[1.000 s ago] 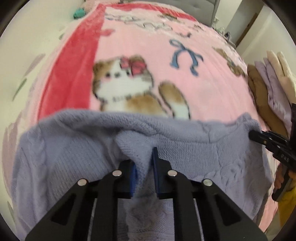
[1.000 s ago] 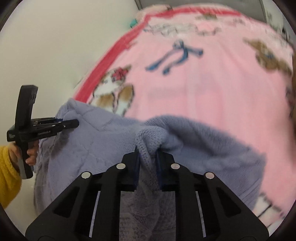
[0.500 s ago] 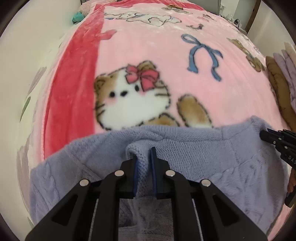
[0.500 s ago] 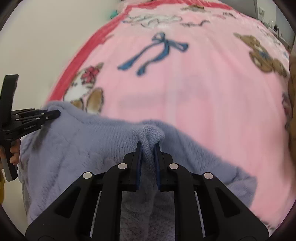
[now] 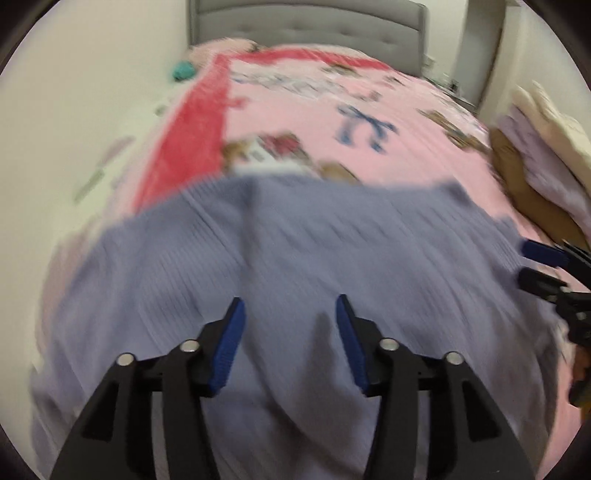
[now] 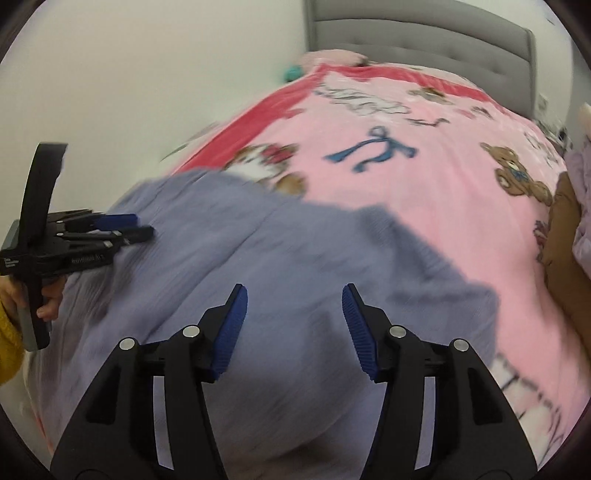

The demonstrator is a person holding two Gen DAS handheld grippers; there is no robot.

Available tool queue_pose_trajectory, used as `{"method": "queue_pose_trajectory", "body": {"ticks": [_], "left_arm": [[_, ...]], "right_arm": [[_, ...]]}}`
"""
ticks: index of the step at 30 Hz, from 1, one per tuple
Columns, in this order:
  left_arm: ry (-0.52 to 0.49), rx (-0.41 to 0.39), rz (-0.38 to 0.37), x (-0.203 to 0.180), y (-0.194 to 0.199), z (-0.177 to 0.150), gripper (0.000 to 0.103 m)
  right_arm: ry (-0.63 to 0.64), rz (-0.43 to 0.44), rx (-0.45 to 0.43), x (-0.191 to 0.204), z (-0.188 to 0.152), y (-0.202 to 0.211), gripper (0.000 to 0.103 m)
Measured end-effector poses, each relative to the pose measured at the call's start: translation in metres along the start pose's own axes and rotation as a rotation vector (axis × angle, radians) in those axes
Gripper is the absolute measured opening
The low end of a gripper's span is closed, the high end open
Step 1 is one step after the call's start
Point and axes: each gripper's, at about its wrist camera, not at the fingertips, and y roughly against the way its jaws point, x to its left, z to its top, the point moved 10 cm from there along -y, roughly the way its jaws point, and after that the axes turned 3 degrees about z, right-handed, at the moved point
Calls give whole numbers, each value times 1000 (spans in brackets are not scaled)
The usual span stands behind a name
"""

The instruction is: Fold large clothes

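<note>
A lavender knit sweater (image 5: 295, 258) lies spread on the pink cartoon blanket (image 5: 314, 122); it also shows in the right wrist view (image 6: 258, 266). My left gripper (image 5: 290, 314) is open and empty just above the sweater's left part. My right gripper (image 6: 293, 301) is open and empty above its right part. Each gripper shows in the other's view: the right one (image 5: 543, 267) at the sweater's right edge, the left one (image 6: 122, 230) at its left edge. Both views are blurred.
A stack of folded clothes, brown, lilac and cream (image 5: 535, 166), sits on the bed's right side, also seen in the right wrist view (image 6: 569, 229). A grey headboard (image 5: 306, 22) is at the far end. A wall (image 5: 92, 92) runs along the left.
Both grippers were shut on folds of the sweater's edge. They have opened and let go, and the sweater now lies flat on the blanket. Both cameras have tilted up.
</note>
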Motion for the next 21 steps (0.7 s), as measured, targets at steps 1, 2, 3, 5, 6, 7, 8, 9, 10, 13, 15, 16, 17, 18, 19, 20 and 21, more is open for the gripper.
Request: {"method": "queue_pose_trajectory", "body": {"ticks": [1, 2, 3, 5, 6, 7, 8, 9, 10, 13, 15, 16, 17, 18, 19, 20, 21], "left_arm": [[-4, 9, -6, -5, -1, -9, 56], [-9, 13, -1, -8, -3, -14, 56], [-14, 14, 24, -11, -6, -20, 56], [-18, 18, 39, -12, -12, -25, 56], [-9, 18, 41, -10, -16, -25, 57], [-2, 21, 41, -9, -18, -26, 60], [5, 24, 40, -8, -19, -28, 62], [10, 32, 39, -7, -23, -29, 63], [7, 37, 38, -7, -24, -31, 64], [-19, 46, 45, -8, -27, -34, 65], [-19, 50, 44, -8, -29, -34, 67], [-13, 53, 40, -8, -29, -34, 67], [-7, 54, 37, -8, -30, -34, 67], [-2, 55, 35, -7, -29, -34, 67], [3, 56, 32, -7, -28, -34, 67], [18, 56, 24, -6, -26, -33, 67], [36, 52, 14, -4, -23, -31, 67]], "right_arm": [[43, -9, -5, 14, -11, 0, 52], [70, -8, 2, 23, -19, -2, 52], [87, -10, 13, 29, -26, -5, 52], [104, -31, 58, 38, -40, -17, 52], [104, -46, 70, 39, -46, -22, 53], [93, -60, 80, 37, -50, -26, 54], [74, -58, 82, 36, -53, -29, 55], [57, -55, 85, 34, -55, -32, 56], [33, -49, 93, 31, -58, -35, 57], [25, -42, 105, 27, -64, -43, 61], [53, -55, 112, 29, -65, -46, 64], [72, -65, 121, 30, -66, -47, 65], [75, -69, 129, 31, -66, -48, 66], [73, -72, 133, 31, -66, -48, 67], [64, -70, 139, 31, -65, -47, 67], [49, -66, 140, 30, -62, -46, 67], [33, -63, 136, 30, -59, -43, 68]]}}
